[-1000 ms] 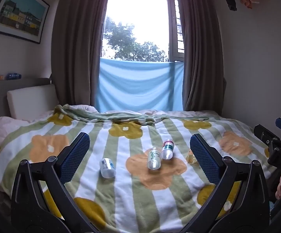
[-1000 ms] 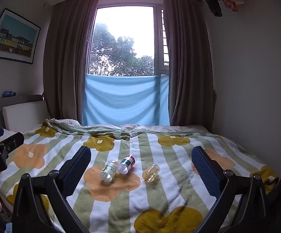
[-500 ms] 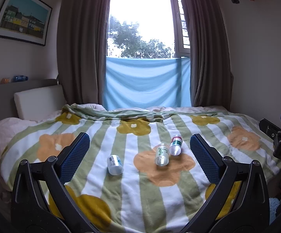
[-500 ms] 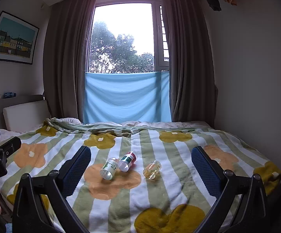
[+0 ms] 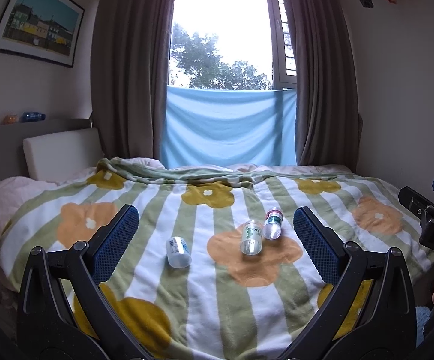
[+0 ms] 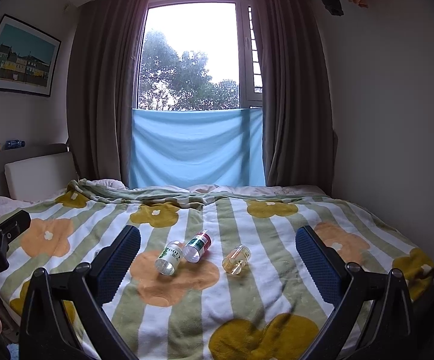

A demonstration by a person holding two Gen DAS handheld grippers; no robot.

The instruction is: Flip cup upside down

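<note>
Four small clear cups point(image 6: 236, 259) lay on their sides mid-bed point(image 6: 276, 300), apparently light, slick and prone to rolling, best pinched across the sidewall, while both hand-held grippers, left point(image 5: 217, 246) and right point(image 6: 218, 258), hung spread wide, empty.

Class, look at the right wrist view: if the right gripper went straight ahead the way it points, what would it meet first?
Probably the red-labelled cup lying on the blanket, roughly centred between the open right gripper; depth is unclear, so it might pass above.

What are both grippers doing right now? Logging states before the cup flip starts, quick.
Left gripper: open, holding nothing, above the blanket.
Right gripper: open, holding nothing; the cups lie untouched ahead.
</note>
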